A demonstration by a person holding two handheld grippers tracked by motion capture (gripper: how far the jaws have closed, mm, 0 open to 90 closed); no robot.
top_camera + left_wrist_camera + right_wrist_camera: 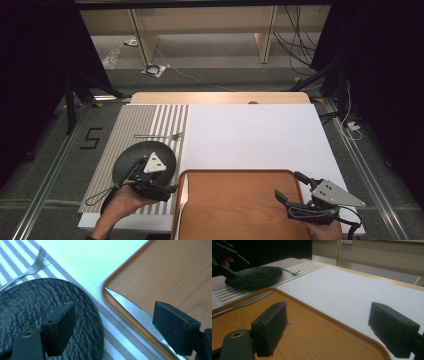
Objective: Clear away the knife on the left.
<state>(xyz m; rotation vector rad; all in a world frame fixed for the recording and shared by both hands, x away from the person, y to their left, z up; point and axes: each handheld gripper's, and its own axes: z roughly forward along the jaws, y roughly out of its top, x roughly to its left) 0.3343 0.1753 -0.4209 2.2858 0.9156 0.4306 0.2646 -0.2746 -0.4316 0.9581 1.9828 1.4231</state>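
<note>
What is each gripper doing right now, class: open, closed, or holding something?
Left gripper: open, empty, between the plate and the knife.
Right gripper: open, empty, over the tray.

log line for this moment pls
left gripper: open, by plate | right gripper: open, over tray | knife: in tray | fork: on mat

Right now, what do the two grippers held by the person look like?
Both are black, each with two blocky black jaws. The left gripper and the right gripper each carry a grey three-cornered plate with small holes on top. A black cable trails from each. The person's forearms are bare, with no sleeves in view.
</note>
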